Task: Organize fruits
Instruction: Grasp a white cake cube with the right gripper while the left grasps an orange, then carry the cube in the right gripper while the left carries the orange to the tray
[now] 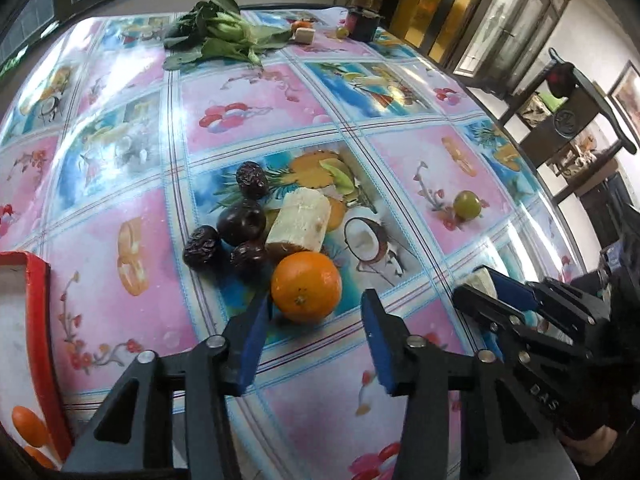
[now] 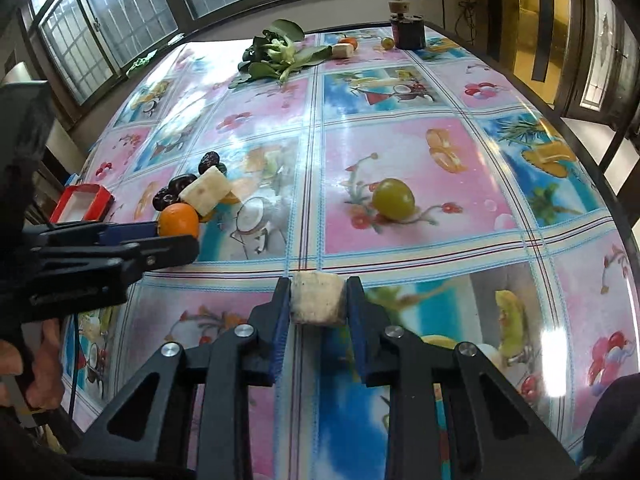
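My left gripper stands open low over the table, its blue pads either side of an orange just ahead of the tips, not touching it. Behind the orange lie a pale sugarcane piece, a dark plum and three wrinkled dates. My right gripper is shut on a pale cut chunk, held just above the tablecloth. A green round fruit lies alone ahead of it. In the right wrist view the left gripper shows at the left, beside the orange.
A red-rimmed box holding small orange fruits sits at the left table edge. Leafy greens, a dark jar, a small orange and another pale chunk lie at the far end. A dark chair stands past the right edge.
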`<state>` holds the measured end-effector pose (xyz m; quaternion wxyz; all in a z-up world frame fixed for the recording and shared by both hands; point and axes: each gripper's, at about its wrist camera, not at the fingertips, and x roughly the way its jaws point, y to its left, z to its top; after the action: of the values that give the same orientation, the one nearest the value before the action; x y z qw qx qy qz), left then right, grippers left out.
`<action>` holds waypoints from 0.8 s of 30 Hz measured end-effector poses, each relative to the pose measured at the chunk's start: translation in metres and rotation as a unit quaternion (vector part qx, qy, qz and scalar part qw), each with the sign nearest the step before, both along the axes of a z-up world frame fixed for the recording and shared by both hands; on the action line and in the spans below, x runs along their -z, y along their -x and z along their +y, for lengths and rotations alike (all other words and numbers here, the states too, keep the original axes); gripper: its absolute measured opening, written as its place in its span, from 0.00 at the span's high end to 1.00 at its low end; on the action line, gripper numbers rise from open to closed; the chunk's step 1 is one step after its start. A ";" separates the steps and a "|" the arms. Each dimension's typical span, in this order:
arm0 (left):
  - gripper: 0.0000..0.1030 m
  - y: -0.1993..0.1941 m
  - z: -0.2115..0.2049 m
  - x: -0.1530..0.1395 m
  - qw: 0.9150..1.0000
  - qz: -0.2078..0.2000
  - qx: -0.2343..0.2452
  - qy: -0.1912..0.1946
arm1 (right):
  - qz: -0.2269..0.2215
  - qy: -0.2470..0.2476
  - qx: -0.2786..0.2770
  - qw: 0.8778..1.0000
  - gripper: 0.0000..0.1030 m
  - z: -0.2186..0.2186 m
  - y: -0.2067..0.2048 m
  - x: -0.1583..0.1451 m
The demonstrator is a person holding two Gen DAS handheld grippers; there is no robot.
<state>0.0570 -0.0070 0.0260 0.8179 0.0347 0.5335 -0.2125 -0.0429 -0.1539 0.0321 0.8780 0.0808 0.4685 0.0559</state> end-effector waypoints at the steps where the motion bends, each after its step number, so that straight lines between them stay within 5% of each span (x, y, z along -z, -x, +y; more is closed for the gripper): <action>1: 0.57 -0.001 -0.001 0.001 1.000 0.000 -0.004 -0.002 | -0.001 0.000 -0.003 1.000 0.72 -0.001 0.000 0.000; 12: 0.68 -0.002 0.000 0.004 0.999 0.003 -0.041 -0.013 | -0.002 0.000 -0.016 1.000 0.72 -0.002 -0.002 0.000; 24: 0.68 0.061 0.071 -0.018 0.997 -0.003 -0.075 -0.008 | -0.006 -0.007 -0.046 0.999 0.72 0.040 0.005 -0.008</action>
<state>-0.0043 0.0642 0.0441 0.8327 0.0022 0.5341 -0.1461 -0.0480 -0.1139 0.0402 0.8768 0.0652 0.4658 0.0998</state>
